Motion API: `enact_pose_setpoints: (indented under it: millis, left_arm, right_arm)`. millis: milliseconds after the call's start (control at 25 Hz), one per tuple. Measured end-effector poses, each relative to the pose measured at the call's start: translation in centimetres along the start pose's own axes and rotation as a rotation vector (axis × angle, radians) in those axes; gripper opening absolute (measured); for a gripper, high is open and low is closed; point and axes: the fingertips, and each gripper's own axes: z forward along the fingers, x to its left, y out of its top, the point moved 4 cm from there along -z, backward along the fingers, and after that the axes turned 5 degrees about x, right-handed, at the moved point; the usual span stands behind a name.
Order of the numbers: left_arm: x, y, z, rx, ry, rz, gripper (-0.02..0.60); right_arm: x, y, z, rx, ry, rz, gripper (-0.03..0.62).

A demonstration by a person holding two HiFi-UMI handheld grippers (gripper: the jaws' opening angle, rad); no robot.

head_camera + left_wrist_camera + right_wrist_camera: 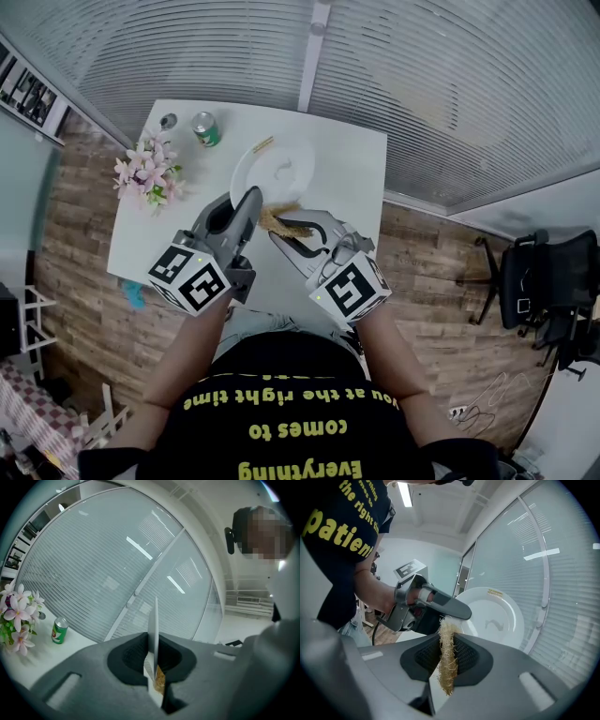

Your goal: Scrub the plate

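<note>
My left gripper (249, 199) is shut on the rim of a white plate (277, 172) and holds it lifted and tilted over the white table (347, 169). In the left gripper view the plate (153, 630) shows edge-on between the pads. My right gripper (280, 230) is shut on a tan fibrous scrubber (281, 222), whose tip lies against the plate's near edge beside the left jaws. In the right gripper view the scrubber (447, 656) stands upright between the jaws, with the plate's face (494, 616) just beyond it and the left gripper (449, 605) clamped on the plate's left rim.
On the table's far left stand a green can (206, 129), a small grey object (169, 120) and a bunch of pink flowers (145, 175). A brown stick-like item (262, 144) lies behind the plate. A blinds-covered glass wall (441, 84) runs behind; a black office chair (548, 281) stands right.
</note>
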Motion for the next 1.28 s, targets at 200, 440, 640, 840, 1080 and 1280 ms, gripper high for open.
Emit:
enact_pose_setpoints:
  millis: [200, 440, 640, 840, 1080, 1280]
  left_arm:
    - [-0.1, 0.1, 0.0, -0.003, -0.003, -0.002, 0.020]
    - [-0.1, 0.1, 0.0, -0.001, -0.009, 0.000, 0.020]
    - [-0.3, 0.3, 0.1, -0.003, -0.013, 0.001, 0.020]
    - [-0.2, 0.4, 0.0, -0.005, -0.017, -0.005, 0.020]
    - [0.1, 0.5, 0.0, -0.005, -0.020, -0.006, 0.020]
    - [0.2, 0.4, 0.1, 0.000, -0.018, -0.003, 0.020]
  right_arm:
    - [0.8, 0.2, 0.1, -0.002, 0.020, -0.017, 0.058]
    - [-0.6, -1.2, -0.4, 0.024, -0.021, 0.002, 0.058]
    - [-2.2, -2.4, -1.1, 0.040, -0.068, 0.009, 0.058]
    - [-3.6, -3.4, -1.5, 0.042, -0.105, 0.028, 0.058]
    - [-5.0, -3.9, -1.9, 0.071, -0.141, 0.028, 0.058]
    - [-5.9, -4.6, -2.3, 0.072, -0.177, 0.062, 0.058]
